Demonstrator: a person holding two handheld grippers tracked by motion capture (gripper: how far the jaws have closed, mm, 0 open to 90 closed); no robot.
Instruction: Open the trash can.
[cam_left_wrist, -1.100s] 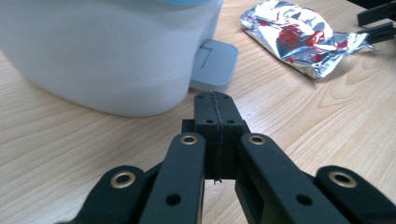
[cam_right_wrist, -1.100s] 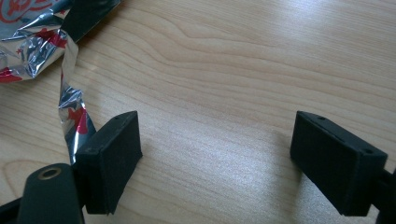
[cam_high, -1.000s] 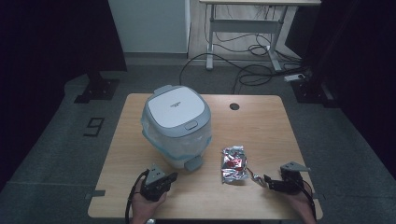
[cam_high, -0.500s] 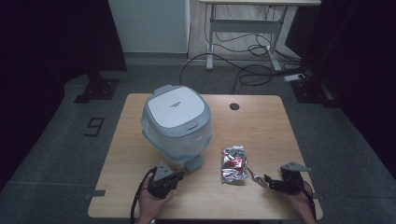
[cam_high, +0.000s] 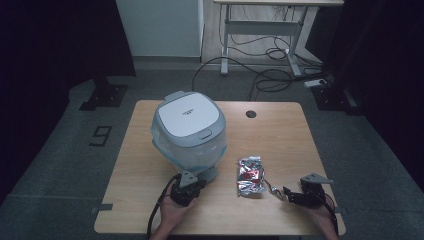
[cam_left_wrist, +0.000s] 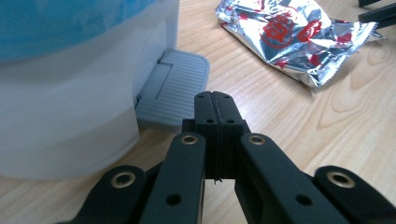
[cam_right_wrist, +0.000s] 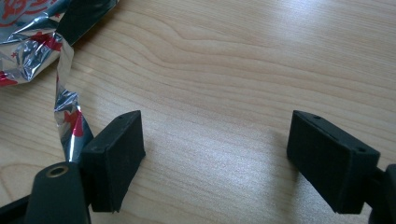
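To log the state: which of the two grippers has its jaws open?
The right gripper: its jaws stand wide apart above bare wood. The left gripper has its jaws pressed together.

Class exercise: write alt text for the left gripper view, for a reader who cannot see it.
The left gripper, jaws shut, points at a grey pedal at the foot of a white bin on a wooden table. A crumpled foil packet lies to the upper right.

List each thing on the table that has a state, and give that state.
Bin: lid shut, blue liner inside.
Pedal: up, untouched.
Foil packet: crumpled, lying flat, torn strip trailing.
Left gripper: shut, empty, aimed at pedal.
Right gripper: open, empty.
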